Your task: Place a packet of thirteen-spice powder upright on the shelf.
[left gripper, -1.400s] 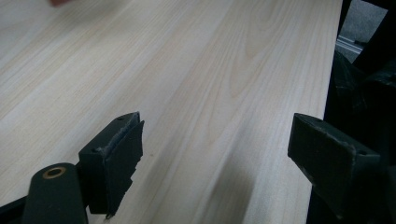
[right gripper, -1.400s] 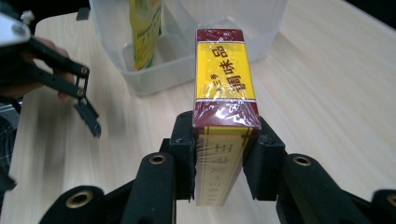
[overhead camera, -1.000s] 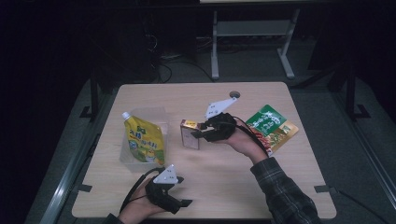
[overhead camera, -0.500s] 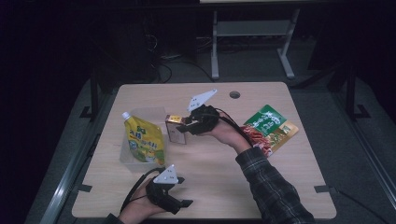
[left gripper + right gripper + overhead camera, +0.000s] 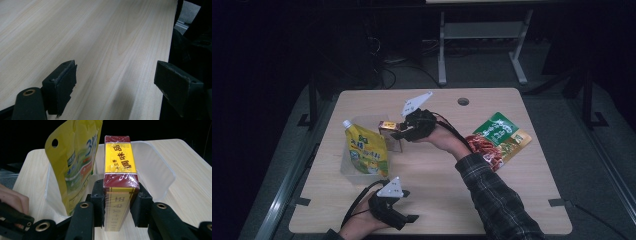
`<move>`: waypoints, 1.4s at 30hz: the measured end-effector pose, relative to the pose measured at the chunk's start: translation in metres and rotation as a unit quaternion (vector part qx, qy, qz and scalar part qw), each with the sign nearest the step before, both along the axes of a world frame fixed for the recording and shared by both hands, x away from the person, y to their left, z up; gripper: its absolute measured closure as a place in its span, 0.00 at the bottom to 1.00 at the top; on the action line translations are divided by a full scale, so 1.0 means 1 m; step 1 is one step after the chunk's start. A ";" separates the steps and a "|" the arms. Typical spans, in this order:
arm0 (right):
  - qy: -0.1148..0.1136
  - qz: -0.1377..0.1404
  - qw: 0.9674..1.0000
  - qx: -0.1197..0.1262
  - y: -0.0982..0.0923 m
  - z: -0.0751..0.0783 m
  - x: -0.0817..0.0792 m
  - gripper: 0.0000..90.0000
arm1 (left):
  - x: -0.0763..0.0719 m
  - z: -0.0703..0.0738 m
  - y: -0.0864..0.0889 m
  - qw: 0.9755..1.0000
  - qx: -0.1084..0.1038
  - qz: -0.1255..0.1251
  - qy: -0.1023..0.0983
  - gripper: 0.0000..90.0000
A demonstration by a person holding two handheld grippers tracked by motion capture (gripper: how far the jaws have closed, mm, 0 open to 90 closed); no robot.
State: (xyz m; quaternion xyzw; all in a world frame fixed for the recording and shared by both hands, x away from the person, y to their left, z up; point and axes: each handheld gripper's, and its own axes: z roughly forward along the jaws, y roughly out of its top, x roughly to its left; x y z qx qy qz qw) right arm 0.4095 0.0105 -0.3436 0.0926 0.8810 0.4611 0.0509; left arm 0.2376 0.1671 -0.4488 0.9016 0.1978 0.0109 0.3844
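My right gripper [image 5: 399, 131] is shut on a dark red and yellow seasoning box [image 5: 387, 126], held off the table. In the right gripper view its pads squeeze the box [image 5: 120, 162] at the near end, and the far end reaches over the rim of a clear plastic bin [image 5: 155, 170]. A yellow spouted pouch [image 5: 75, 162] leans in the bin's left side. From above, the bin [image 5: 364, 119] sits left of centre with the pouch [image 5: 366, 150] in it. My left gripper [image 5: 409, 220] rests open near the front edge, with bare wood between its jaws [image 5: 115, 82].
A green and red snack bag [image 5: 497, 137] lies flat on the right of the table. A round cable hole [image 5: 463, 101] sits near the far edge. The person's left hand [image 5: 12, 200] shows low in the right gripper view. A metal stand [image 5: 482, 45] is beyond the table.
My right gripper has carried the seasoning box leftward from the table's middle to the bin's rim. The left gripper has stayed where it was.
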 end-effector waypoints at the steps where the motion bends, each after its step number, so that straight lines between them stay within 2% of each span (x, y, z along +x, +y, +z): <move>1: -0.003 0.002 1.000 0.000 0.003 0.000 0.000 0.75 | 0.000 0.000 0.000 1.000 0.000 0.000 0.000 0.19; 19: 0.001 0.044 0.999 0.012 0.036 0.000 0.018 0.75 | -0.001 0.000 -0.001 1.000 -0.003 -0.003 0.003 0.19; 23: 0.006 0.048 0.999 0.009 0.040 -0.004 0.019 0.75 | -0.001 0.000 -0.002 1.000 -0.007 0.001 0.005 0.19; 26: 0.016 0.050 0.998 0.021 0.043 -0.006 0.022 0.75 | -0.002 0.001 -0.002 1.000 -0.006 0.000 0.005 0.19; 34: 0.008 0.057 0.998 0.008 0.052 -0.003 0.027 0.75 | -0.002 0.001 -0.002 1.000 -0.007 -0.004 0.000 0.19; 35: 0.002 0.062 0.998 0.009 0.053 -0.003 0.028 0.75 | -0.001 0.001 -0.002 1.000 -0.006 -0.004 0.001 0.19; 38: 0.007 0.069 0.997 0.012 0.053 -0.004 0.027 0.75 | -0.001 0.001 -0.002 1.000 -0.006 -0.005 0.000 0.19; 41: -0.004 0.082 0.997 0.010 0.053 -0.004 0.026 0.75 | -0.002 0.001 -0.002 1.000 -0.007 -0.005 0.001 0.19; 42: 0.000 0.086 0.996 0.012 0.053 -0.004 0.026 0.75 | -0.002 0.001 -0.002 1.000 -0.007 -0.005 0.001 0.19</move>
